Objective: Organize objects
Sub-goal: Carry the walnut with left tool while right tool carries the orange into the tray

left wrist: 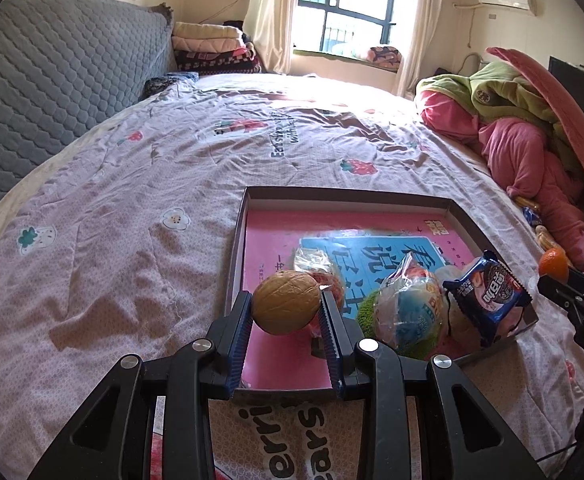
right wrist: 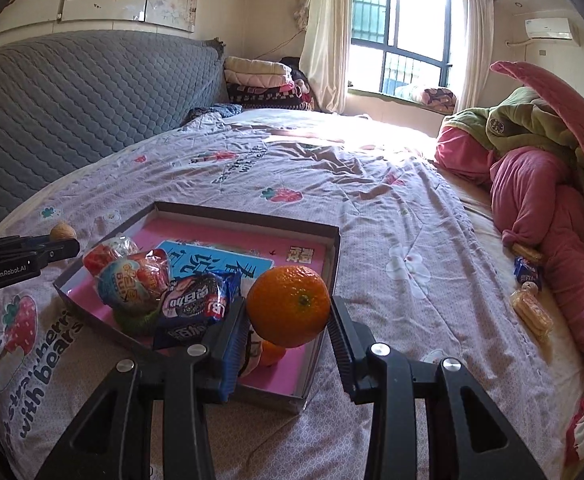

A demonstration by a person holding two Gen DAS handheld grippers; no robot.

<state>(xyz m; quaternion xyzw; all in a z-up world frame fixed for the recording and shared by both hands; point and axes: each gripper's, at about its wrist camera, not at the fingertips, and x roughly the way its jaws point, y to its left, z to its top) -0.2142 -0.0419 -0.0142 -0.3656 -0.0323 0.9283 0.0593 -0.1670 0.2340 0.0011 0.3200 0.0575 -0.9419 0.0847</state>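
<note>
A shallow cardboard box (left wrist: 466, 220) with a pink book in it lies on the bed; it also shows in the right wrist view (right wrist: 333, 256). My left gripper (left wrist: 286, 308) is shut on a walnut (left wrist: 285, 302) and holds it over the box's near left corner. My right gripper (right wrist: 290, 314) is shut on an orange (right wrist: 288, 306) over the box's near right corner. In the box lie a blue cookie packet (left wrist: 487, 297), a wrapped snack ball (left wrist: 409, 312) and a red wrapped sweet (right wrist: 104, 255). A second orange (right wrist: 272, 353) lies under the held one.
The quilt (left wrist: 132, 208) with strawberry prints covers the bed. A pile of pink and green bedding (right wrist: 539, 168) lies at the right. Biscuit packets (right wrist: 531, 312) and a small blue packet (right wrist: 527, 272) lie on the bed beside it. A grey headboard (left wrist: 52, 80) stands at the left.
</note>
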